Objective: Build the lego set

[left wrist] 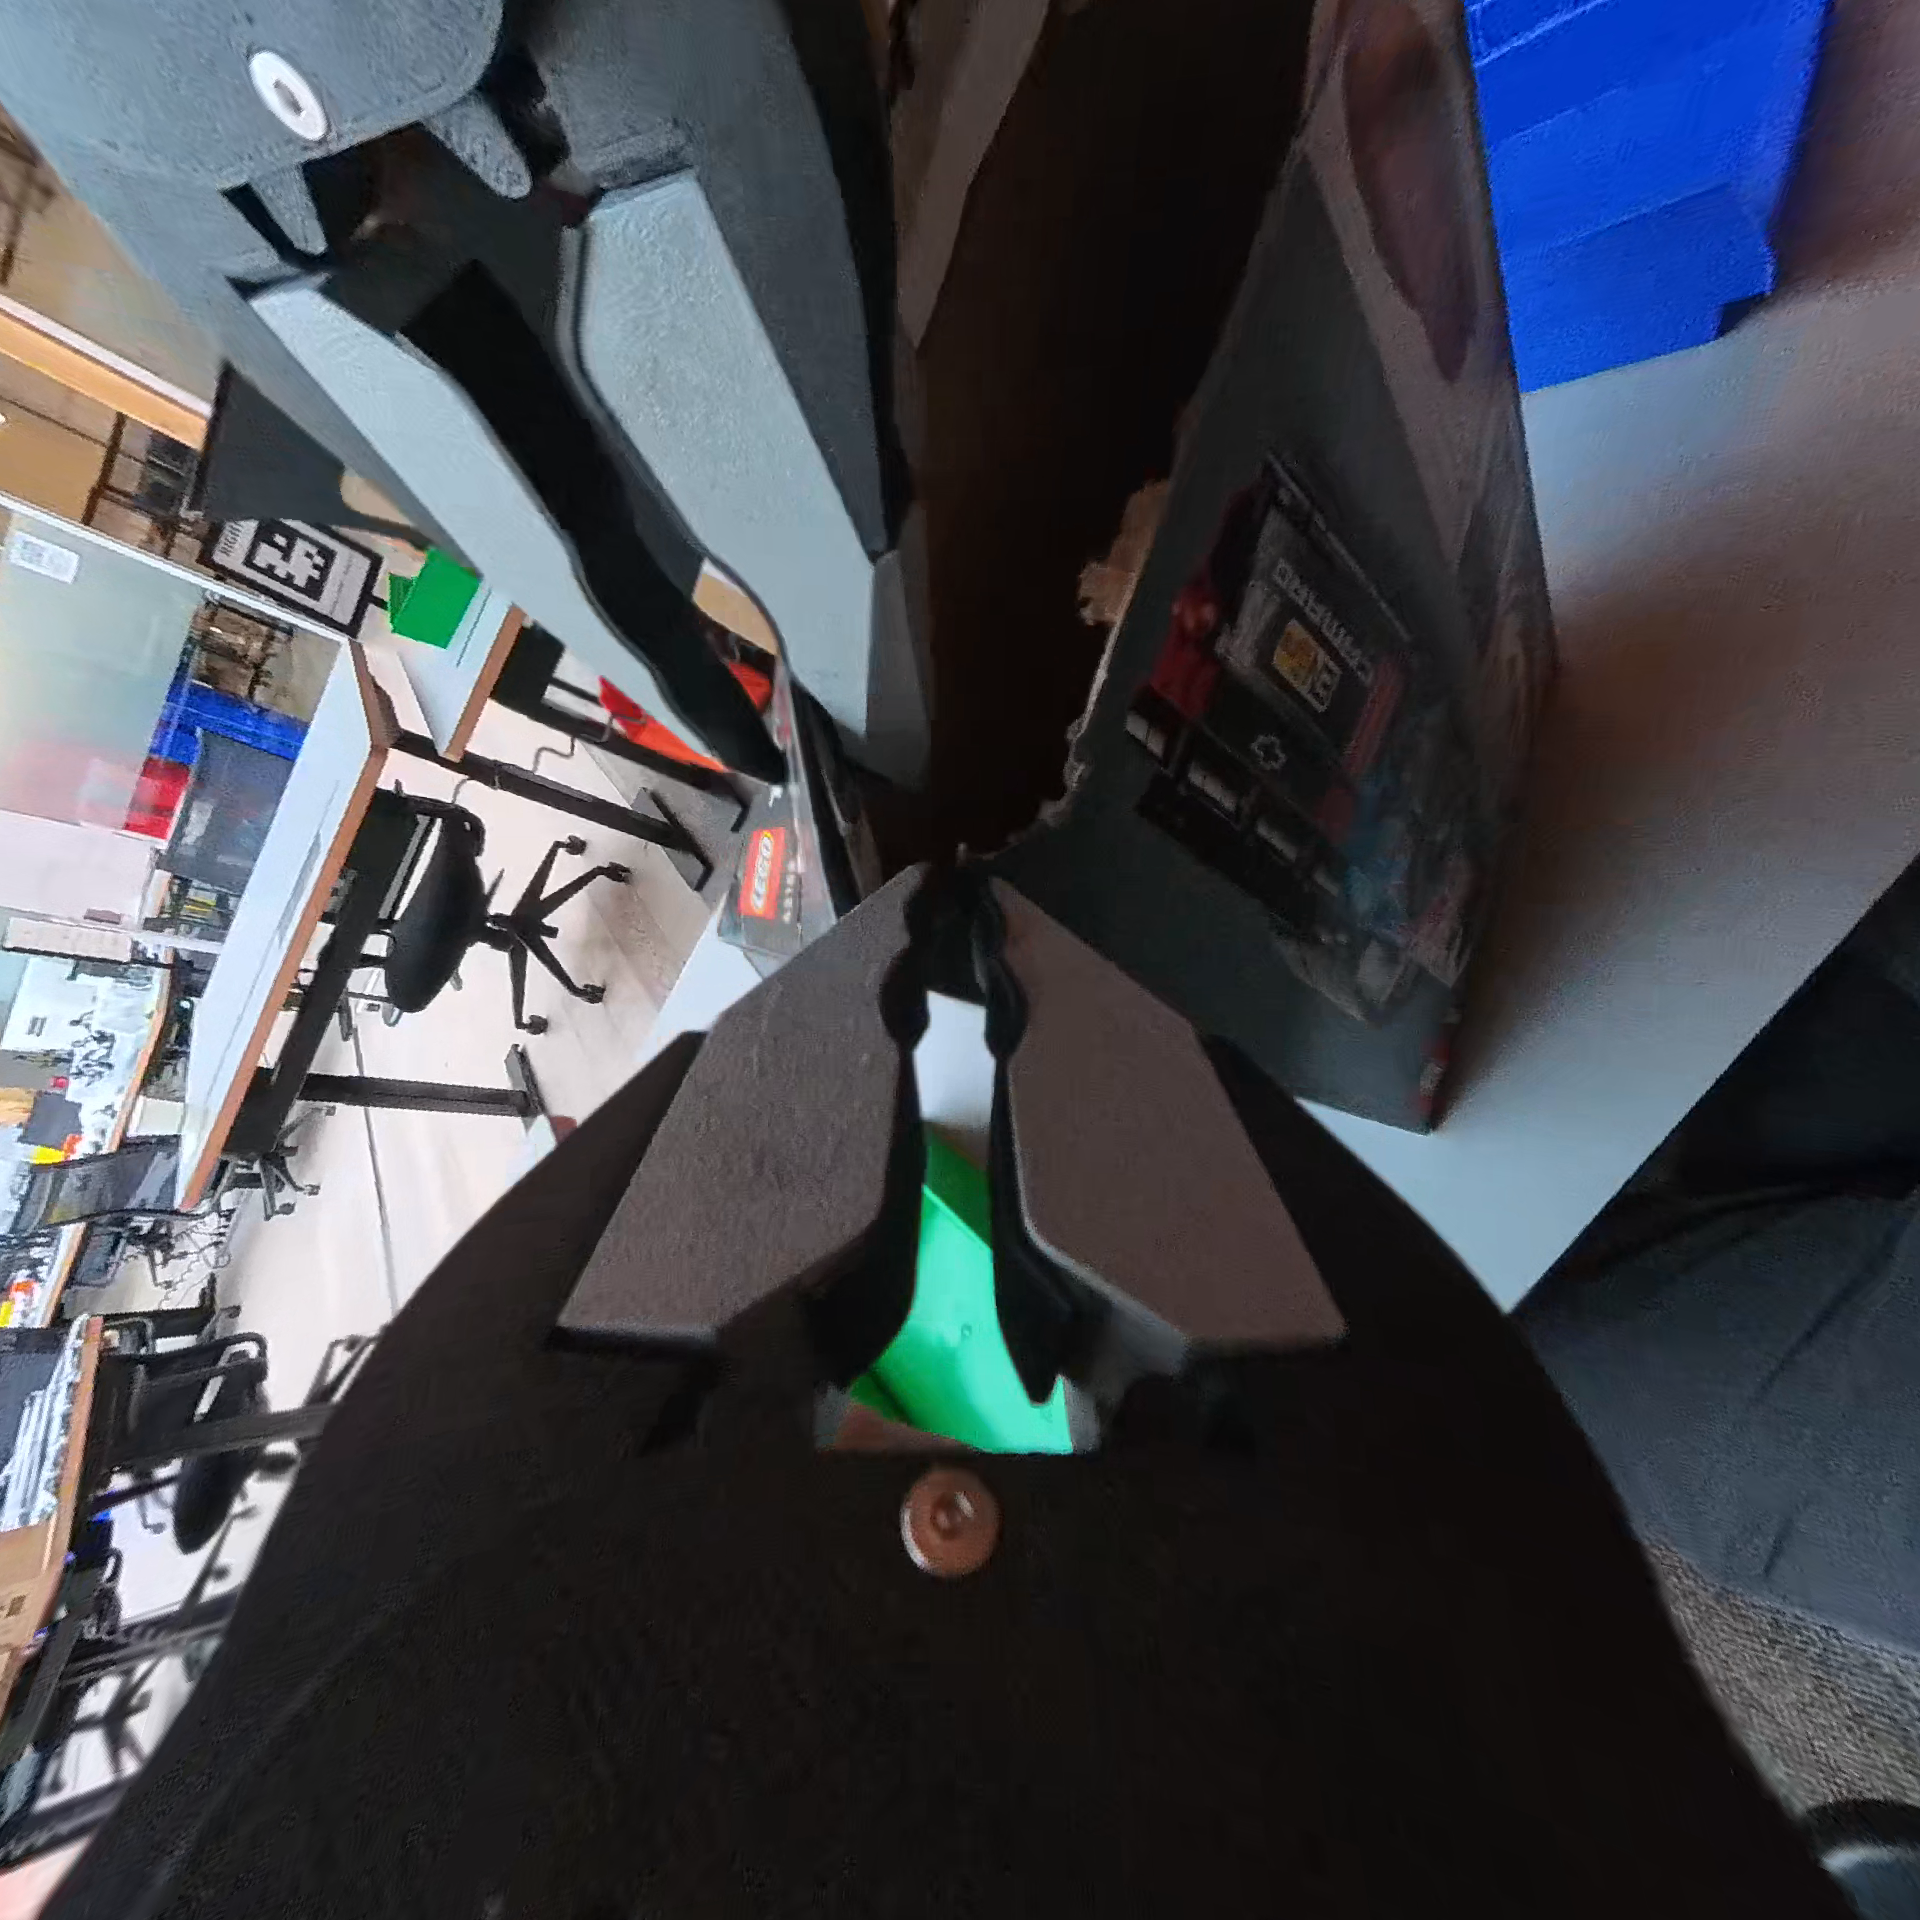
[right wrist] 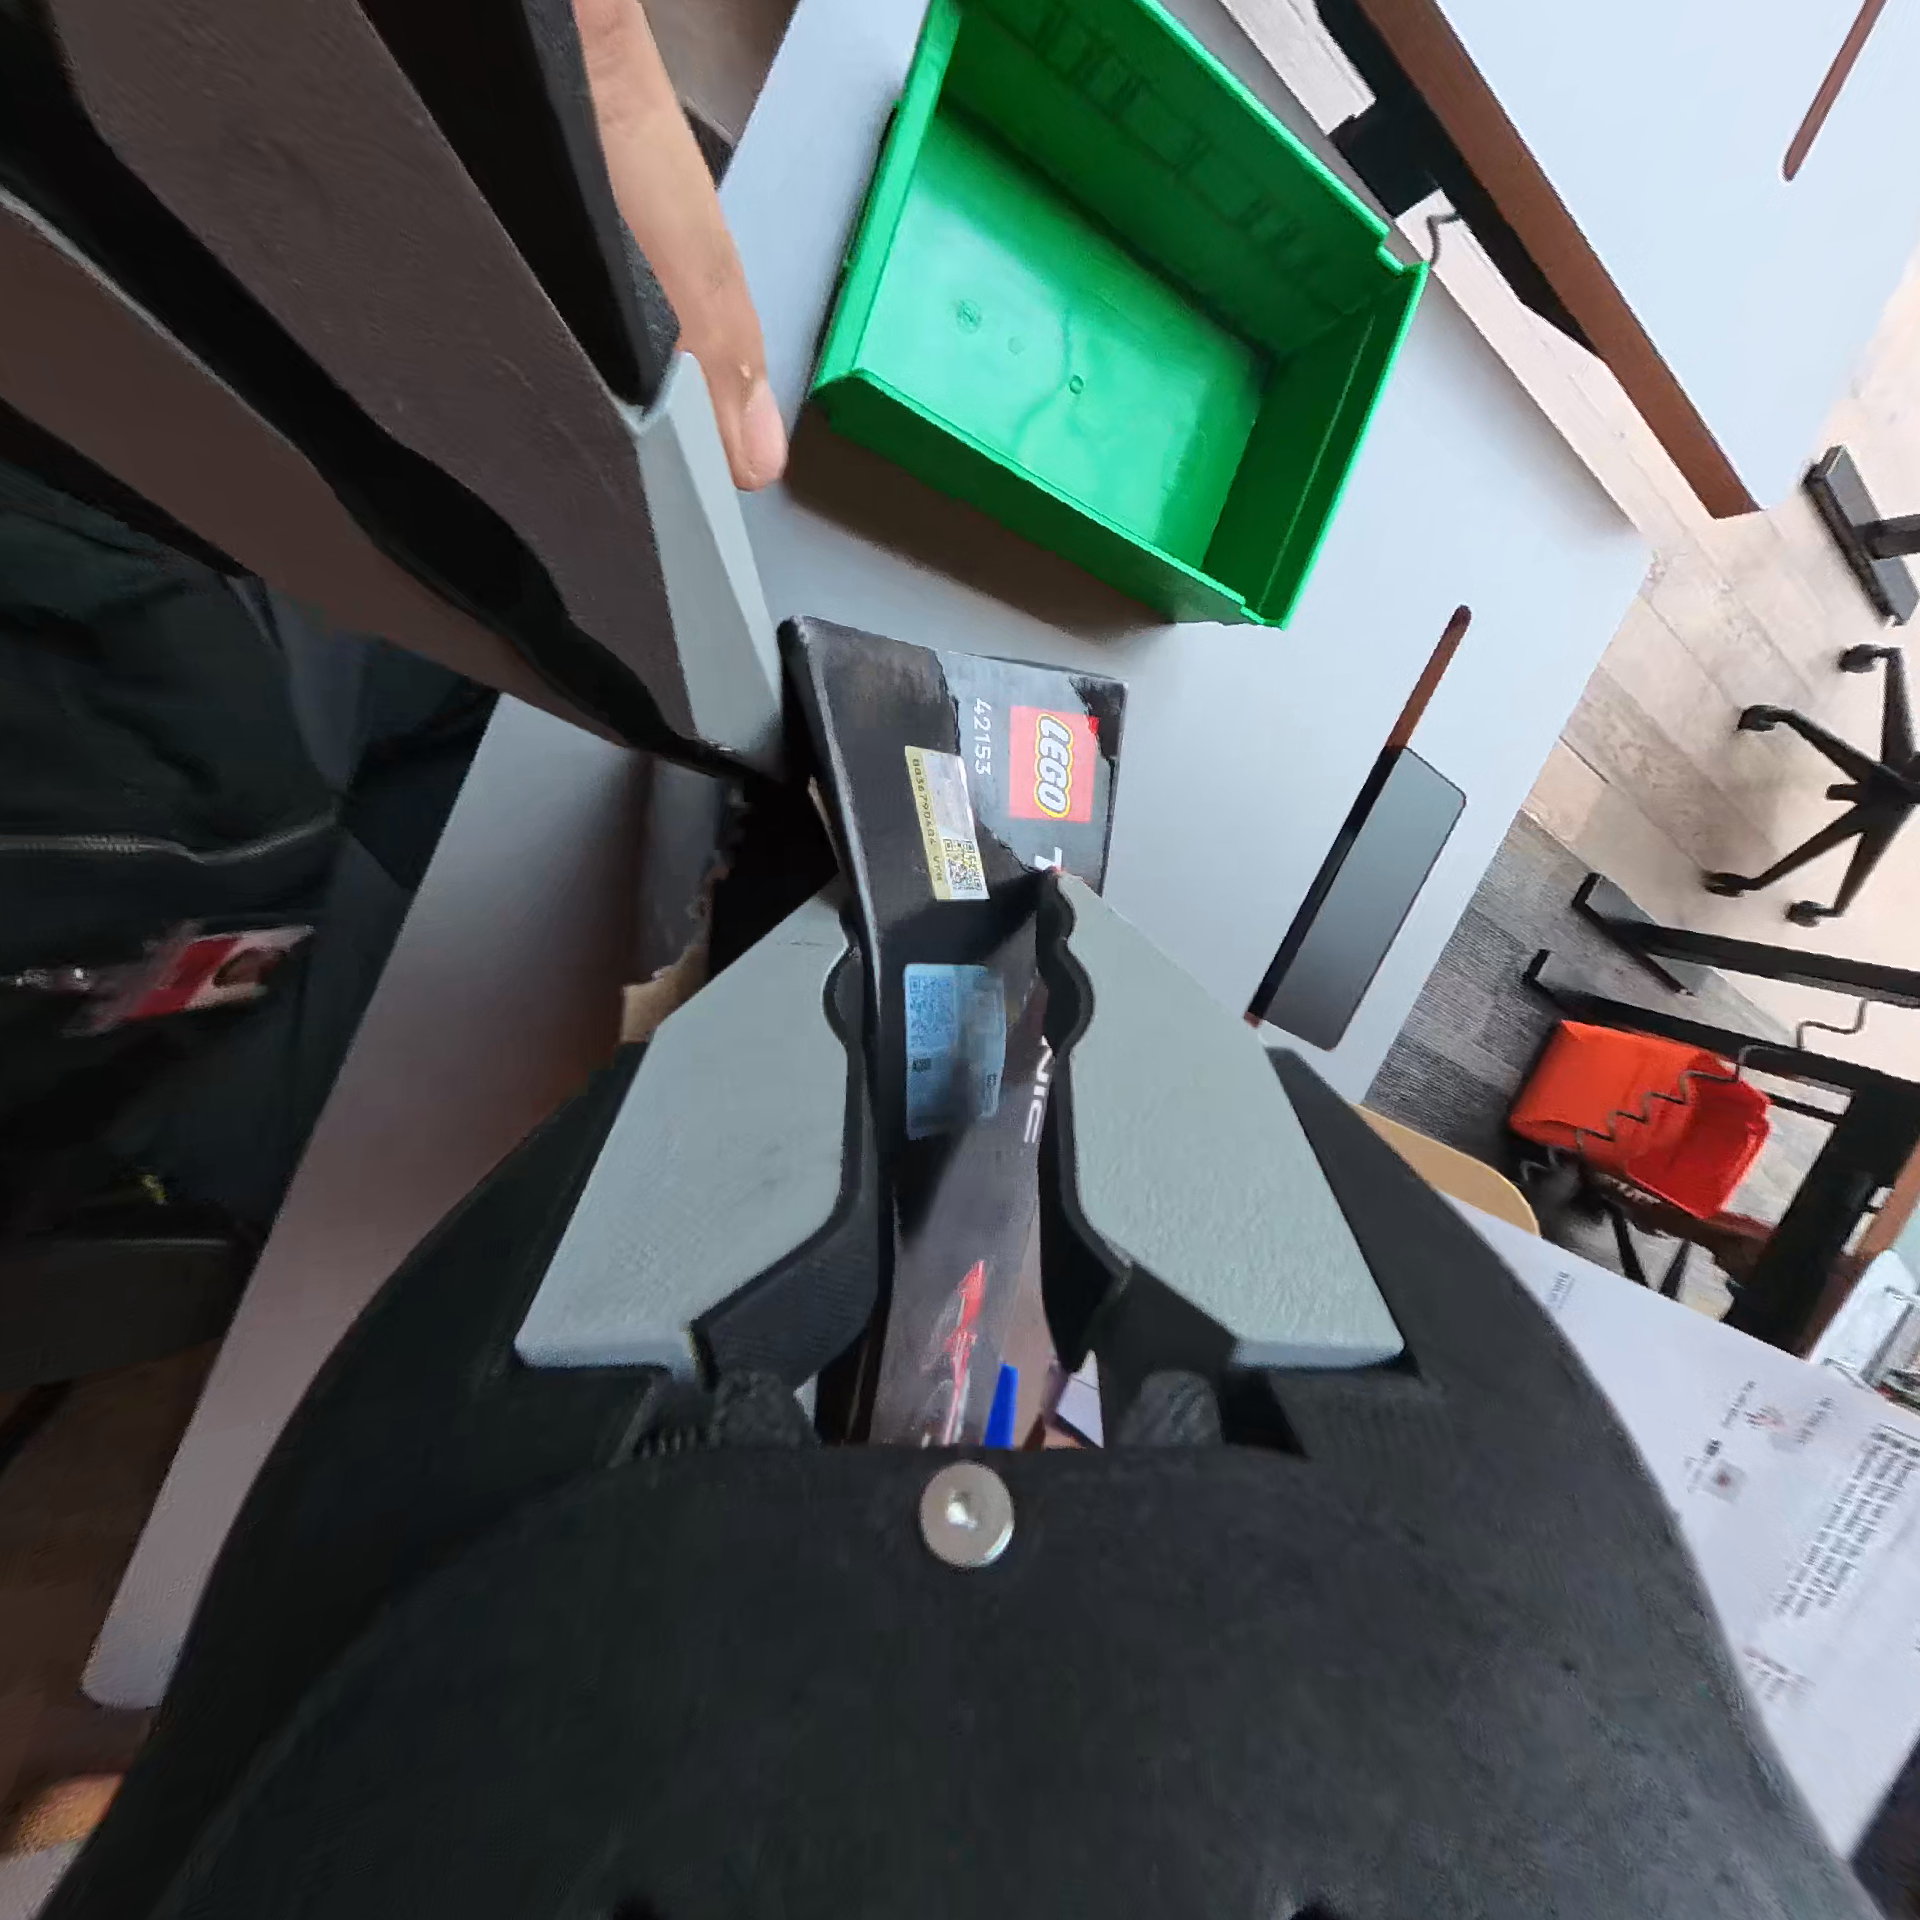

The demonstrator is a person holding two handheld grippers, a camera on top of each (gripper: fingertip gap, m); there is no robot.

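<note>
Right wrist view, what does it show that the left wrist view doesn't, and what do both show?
Only the right wrist view shows the green bin's empty inside, a bare thumb and printed sheets.

Only the left wrist view shows the blue crate, the lego box's printed side and an office chair.

Both show the white table, the box with its torn end, and both claws at it: the right claw shut on a flap, the left claw shut at the torn edge.

Right gripper [right wrist: 956, 935] closed on flap of box [right wrist: 1049, 769], fingertips nearly meeting; left gripper [left wrist: 956, 883] closed, tips pinching torn box edge; bare hand [right wrist: 707, 312] alongside left gripper.
</note>
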